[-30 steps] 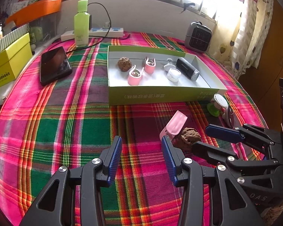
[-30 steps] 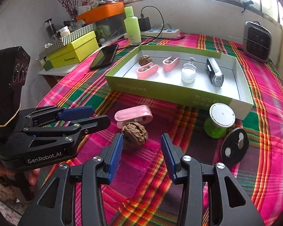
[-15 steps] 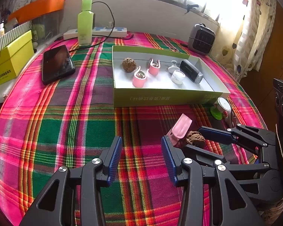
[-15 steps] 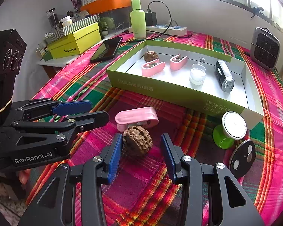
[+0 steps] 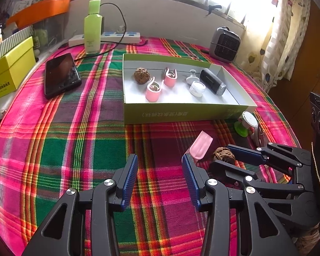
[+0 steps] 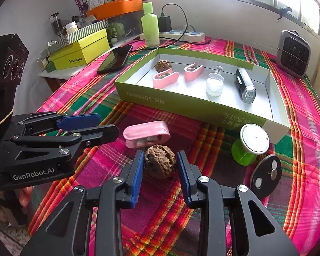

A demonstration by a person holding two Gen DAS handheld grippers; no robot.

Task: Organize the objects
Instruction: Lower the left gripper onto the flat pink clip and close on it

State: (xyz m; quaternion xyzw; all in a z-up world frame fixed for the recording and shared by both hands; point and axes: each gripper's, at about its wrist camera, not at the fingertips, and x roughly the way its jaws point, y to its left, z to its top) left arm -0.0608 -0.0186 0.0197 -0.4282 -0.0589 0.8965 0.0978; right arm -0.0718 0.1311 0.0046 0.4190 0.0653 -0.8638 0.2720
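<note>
My right gripper (image 6: 160,166) has narrowed since a second ago; its jaws are closing around the wrinkled brown walnut (image 6: 160,162) on the plaid-clothed worktop (image 6: 108,164), just beside the pink plastic clip (image 6: 146,134). My left gripper (image 5: 159,170) stays half-open, empty. Only the right view shows the black disc (image 6: 265,177) fully.

Both cameras sit just behind their own tool, looking forward and steeply down along its two fingers at the table (image 5: 53,149), close to the cloth. The left view faces the window with the green box (image 5: 181,111) at centre; the right view sees the box (image 6: 181,104) from further right. Each shows the other tool at its lower edge, and both share the walnut (image 6: 160,162) and pink clip (image 6: 146,134).
</note>
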